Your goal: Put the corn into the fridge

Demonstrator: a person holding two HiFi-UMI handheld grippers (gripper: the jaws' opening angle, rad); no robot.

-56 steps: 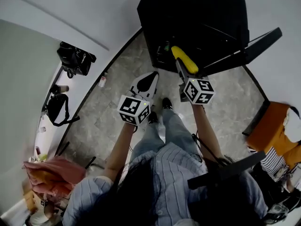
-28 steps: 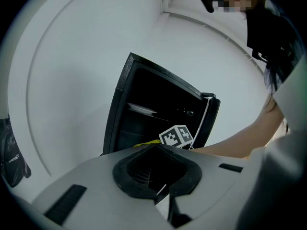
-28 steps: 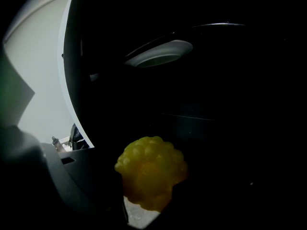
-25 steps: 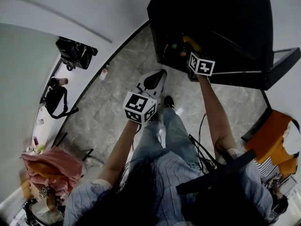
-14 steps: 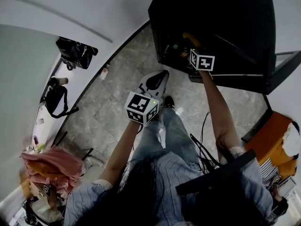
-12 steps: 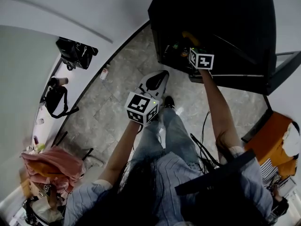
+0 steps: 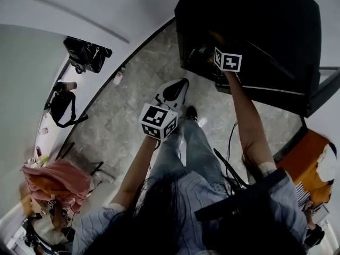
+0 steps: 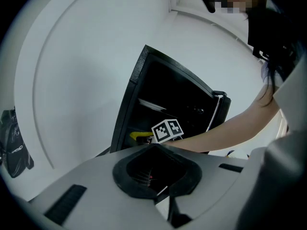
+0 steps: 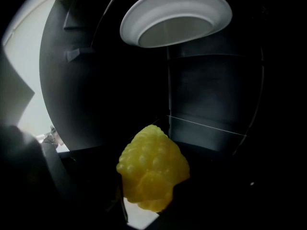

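Corn (image 9: 152, 172) clamped between the right tongs (image 9: 149, 198), inside the fridge (image 7: 255, 15).

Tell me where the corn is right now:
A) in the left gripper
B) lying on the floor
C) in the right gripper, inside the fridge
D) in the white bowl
C: the right gripper view shows the corn in the right gripper, with the fridge interior dark around it.

Grey marbled tile floor (image 7: 123, 122), black fridge (image 7: 249, 20) standing on it; small bottle (image 7: 118, 77) by the wall
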